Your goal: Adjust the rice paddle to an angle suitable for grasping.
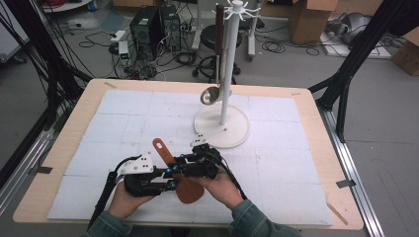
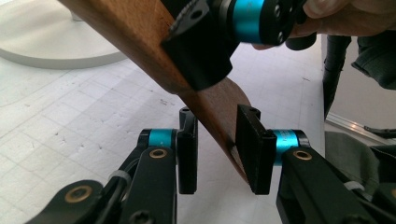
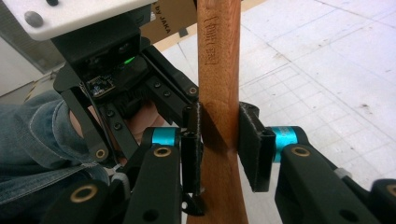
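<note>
A wooden spatula (image 1: 159, 146) is held above the front middle of the table, its handle end with a hole pointing up and left and its broad blade toward the person. My left gripper (image 1: 174, 178) comes in from the left, and in the left gripper view its pads (image 2: 252, 154) sit against the edges of the spatula (image 2: 121, 28) near the blade. My right gripper (image 1: 179, 160) holds higher up. In the right gripper view, my right gripper (image 3: 219, 135) has both pads against the spatula's handle (image 3: 218, 56). The left gripper's body (image 3: 107, 79) is close beside it.
A white hook rack (image 1: 225, 74) stands on a round base (image 1: 237, 133) at the table's middle back. A metal ladle (image 1: 211, 94) with a brown handle hangs from it. White foam tiles (image 1: 123, 113) cover the wooden tabletop. Cables, computers and boxes lie on the floor beyond.
</note>
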The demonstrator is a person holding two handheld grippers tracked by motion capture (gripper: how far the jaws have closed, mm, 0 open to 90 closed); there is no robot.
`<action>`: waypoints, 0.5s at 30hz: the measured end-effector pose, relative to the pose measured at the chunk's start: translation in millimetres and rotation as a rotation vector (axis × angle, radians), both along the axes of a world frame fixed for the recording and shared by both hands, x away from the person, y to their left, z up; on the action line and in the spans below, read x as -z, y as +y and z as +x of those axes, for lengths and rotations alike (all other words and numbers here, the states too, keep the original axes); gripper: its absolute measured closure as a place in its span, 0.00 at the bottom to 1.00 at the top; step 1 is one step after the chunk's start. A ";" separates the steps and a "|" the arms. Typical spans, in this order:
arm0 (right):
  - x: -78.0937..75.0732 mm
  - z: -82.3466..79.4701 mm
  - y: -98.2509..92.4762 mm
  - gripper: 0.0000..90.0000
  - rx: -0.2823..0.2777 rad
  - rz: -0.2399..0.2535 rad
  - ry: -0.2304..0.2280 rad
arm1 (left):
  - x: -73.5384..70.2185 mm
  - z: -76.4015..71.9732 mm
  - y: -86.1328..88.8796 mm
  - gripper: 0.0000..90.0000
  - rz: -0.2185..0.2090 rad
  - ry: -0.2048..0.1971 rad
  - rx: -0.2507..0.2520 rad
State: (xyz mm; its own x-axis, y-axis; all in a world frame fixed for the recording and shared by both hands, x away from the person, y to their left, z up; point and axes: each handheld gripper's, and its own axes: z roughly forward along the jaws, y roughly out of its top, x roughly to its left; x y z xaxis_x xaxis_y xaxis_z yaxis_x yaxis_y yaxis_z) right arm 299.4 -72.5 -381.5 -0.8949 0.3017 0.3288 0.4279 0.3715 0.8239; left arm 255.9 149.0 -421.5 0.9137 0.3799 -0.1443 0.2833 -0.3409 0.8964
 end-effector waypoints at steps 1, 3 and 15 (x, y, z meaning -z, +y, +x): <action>0.3 0.3 1.3 0.78 -0.004 0.002 0.004 | -0.3 0.0 0.0 0.78 0.001 -0.001 0.003; 1.1 0.7 4.1 0.76 -0.017 -0.001 0.008 | -1.3 -0.4 -0.6 0.79 0.003 -0.002 0.009; -2.9 0.2 -0.7 0.91 -0.042 0.005 -0.002 | -3.3 0.5 3.6 0.70 0.015 0.002 0.000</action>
State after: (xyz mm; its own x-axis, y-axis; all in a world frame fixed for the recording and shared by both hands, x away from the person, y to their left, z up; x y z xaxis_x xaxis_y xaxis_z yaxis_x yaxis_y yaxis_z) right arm 299.6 -73.2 -378.6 -0.9075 0.2623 0.3281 0.4101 0.3847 0.8269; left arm 256.4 152.6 -418.2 0.9133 0.3824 -0.1401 0.2851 -0.3546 0.8905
